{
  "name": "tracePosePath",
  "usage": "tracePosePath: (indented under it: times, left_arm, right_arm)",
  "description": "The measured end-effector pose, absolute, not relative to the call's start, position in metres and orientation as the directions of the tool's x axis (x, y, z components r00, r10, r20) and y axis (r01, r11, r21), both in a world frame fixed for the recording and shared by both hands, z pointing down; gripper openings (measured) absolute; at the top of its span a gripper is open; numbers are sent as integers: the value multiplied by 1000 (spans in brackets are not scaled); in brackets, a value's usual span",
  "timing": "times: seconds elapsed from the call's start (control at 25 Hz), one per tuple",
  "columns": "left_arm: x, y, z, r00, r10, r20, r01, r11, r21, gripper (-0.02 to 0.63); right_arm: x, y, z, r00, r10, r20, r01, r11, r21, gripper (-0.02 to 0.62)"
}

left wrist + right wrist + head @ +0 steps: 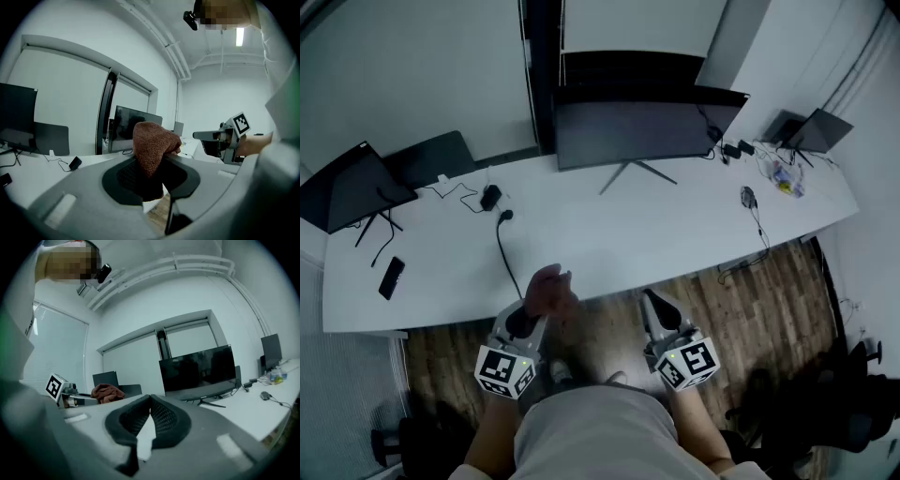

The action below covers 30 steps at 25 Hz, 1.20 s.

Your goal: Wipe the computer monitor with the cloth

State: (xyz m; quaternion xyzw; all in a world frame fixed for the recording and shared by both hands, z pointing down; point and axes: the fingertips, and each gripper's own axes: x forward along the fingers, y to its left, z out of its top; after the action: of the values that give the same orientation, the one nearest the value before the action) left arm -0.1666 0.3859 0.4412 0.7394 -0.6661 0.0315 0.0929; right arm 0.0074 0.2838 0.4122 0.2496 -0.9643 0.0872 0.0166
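Note:
The wide dark computer monitor stands on its stand at the back middle of the white desk; it also shows as the monitor and the monitor. My left gripper is shut on a reddish-brown cloth, held over the desk's front edge, well short of the screen. The cloth bunches up out of the jaws, and the cloth shows from the right side too. My right gripper is shut with nothing in it, beside the left one.
A second monitor and a phone lie at the desk's left. A cable with power brick runs across the middle left. A mouse, a laptop and small items sit at the right. Wooden floor lies below.

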Motion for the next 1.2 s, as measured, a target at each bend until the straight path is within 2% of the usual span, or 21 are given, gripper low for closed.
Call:
tracePosePath:
  times: [0.4,0.68,0.96,1.2]
  left_arm:
    - [-245,414,453,107,-977,183,-986,-80,145,97]
    - [-281,415,472,89,-971,221,-986,-55,155,98]
    - [-308,361,477,34,-976,216,-982,7,187,98]
    - [-332,286,470,-50,-974,220,-984,86,157,98]
  right_arm:
    - [-72,302,421,-879,-469,80,-475,853,-217,3]
    - [-98,284,433,-862,-497,97,-504,825,-255,3]
    - [-120,219,443,-866,-488,104,-497,822,-279,3]
    - [-146,136,439,-899,-425,105,-437,853,-284,3]
